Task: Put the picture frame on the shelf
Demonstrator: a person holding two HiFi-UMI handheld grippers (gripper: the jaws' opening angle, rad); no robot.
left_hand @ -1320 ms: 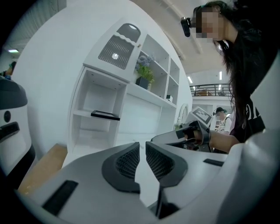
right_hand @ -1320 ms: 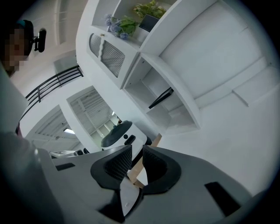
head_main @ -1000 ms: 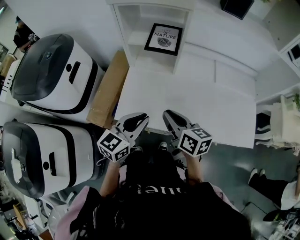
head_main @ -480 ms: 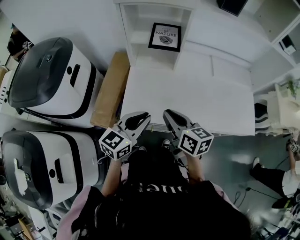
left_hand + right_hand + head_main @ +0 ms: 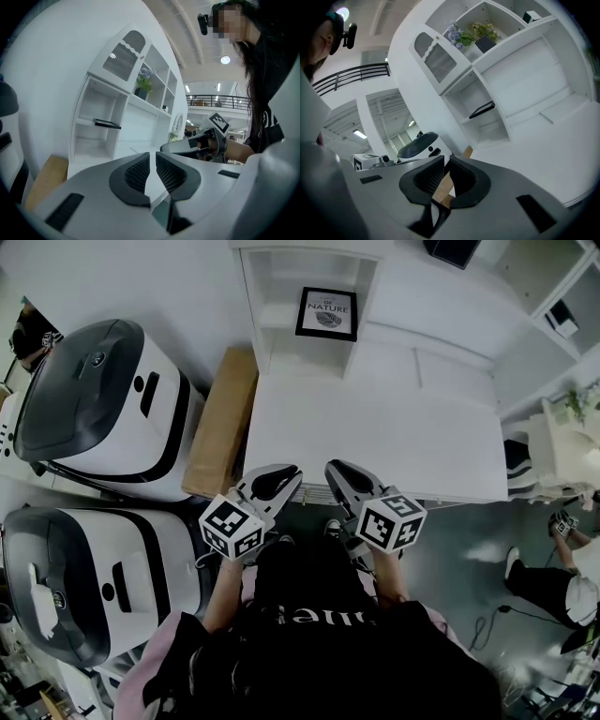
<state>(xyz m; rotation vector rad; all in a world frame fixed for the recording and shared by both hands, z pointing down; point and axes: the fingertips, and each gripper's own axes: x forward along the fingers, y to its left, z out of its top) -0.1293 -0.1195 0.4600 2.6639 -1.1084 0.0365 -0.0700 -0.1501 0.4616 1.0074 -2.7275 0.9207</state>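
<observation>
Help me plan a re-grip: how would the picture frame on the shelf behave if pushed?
Probably stiff: the picture frame looks like a thin, straight-edged slab. It seems to lie flat on the shelf, so a push should slide it, not tip it. Its thin edge may resist gripping.

The picture frame (image 5: 328, 313) lies face up on a shelf of the white shelf unit (image 5: 267, 296) at the far end of the white worktop (image 5: 394, 437). The left hand-held gripper (image 5: 281, 476) and right hand-held gripper (image 5: 337, 472) sit side by side at the worktop's near edge, well apart from the frame. A brown board (image 5: 222, 418) lies along the worktop's left side.
</observation>
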